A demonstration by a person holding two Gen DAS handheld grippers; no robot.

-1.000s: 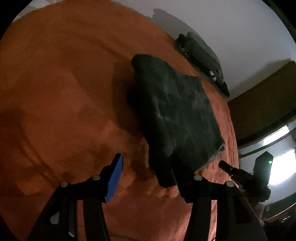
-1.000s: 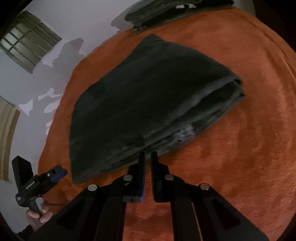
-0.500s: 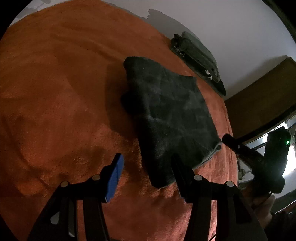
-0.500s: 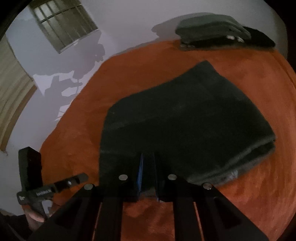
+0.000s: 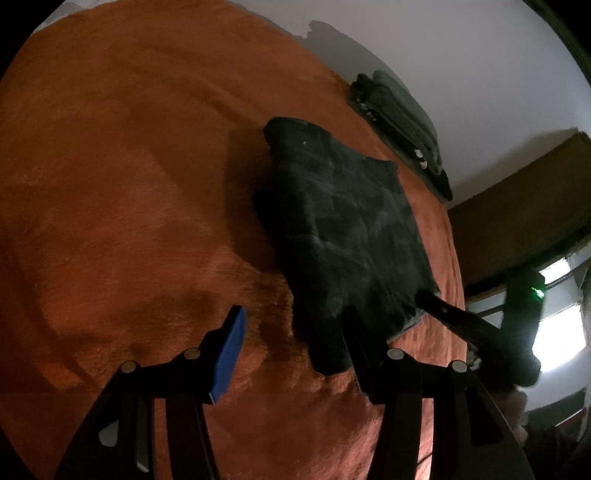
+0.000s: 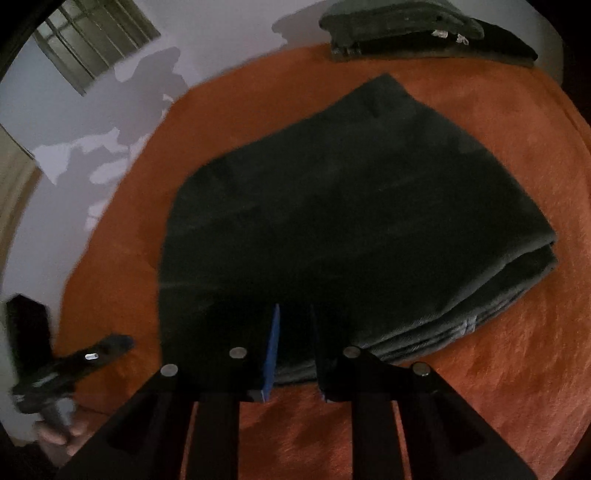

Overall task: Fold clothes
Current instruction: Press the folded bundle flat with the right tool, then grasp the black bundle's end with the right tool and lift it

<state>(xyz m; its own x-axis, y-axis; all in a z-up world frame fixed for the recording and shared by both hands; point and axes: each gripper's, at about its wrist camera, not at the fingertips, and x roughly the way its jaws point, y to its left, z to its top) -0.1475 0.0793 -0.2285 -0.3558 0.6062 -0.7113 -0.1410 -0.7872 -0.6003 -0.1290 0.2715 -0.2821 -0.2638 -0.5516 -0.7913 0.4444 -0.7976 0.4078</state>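
Observation:
A dark folded garment (image 5: 343, 229) (image 6: 351, 221) lies flat on the orange blanket (image 5: 110, 184) (image 6: 517, 332). My left gripper (image 5: 291, 332) hovers open at its near corner, which sits just inside the right finger (image 5: 354, 343); the blue pad (image 5: 229, 350) is over bare blanket. My right gripper (image 6: 295, 343) is low at the garment's near edge. Its jaws are opening, with a narrow gap and dark cloth seen in it, and the pads do not press the cloth. In the left wrist view the right gripper (image 5: 480, 332) reaches the garment's right corner.
A stack of folded dark clothes (image 5: 402, 122) (image 6: 406, 33) lies at the blanket's far edge by the white wall. A hand (image 6: 55, 432) holds the left gripper (image 6: 74, 362) at the blanket's left edge. A bright window (image 5: 554, 325) is to the right.
The right gripper has slid in over the garment's near edge and its fingers have parted slightly. The left gripper has stayed open and almost still.

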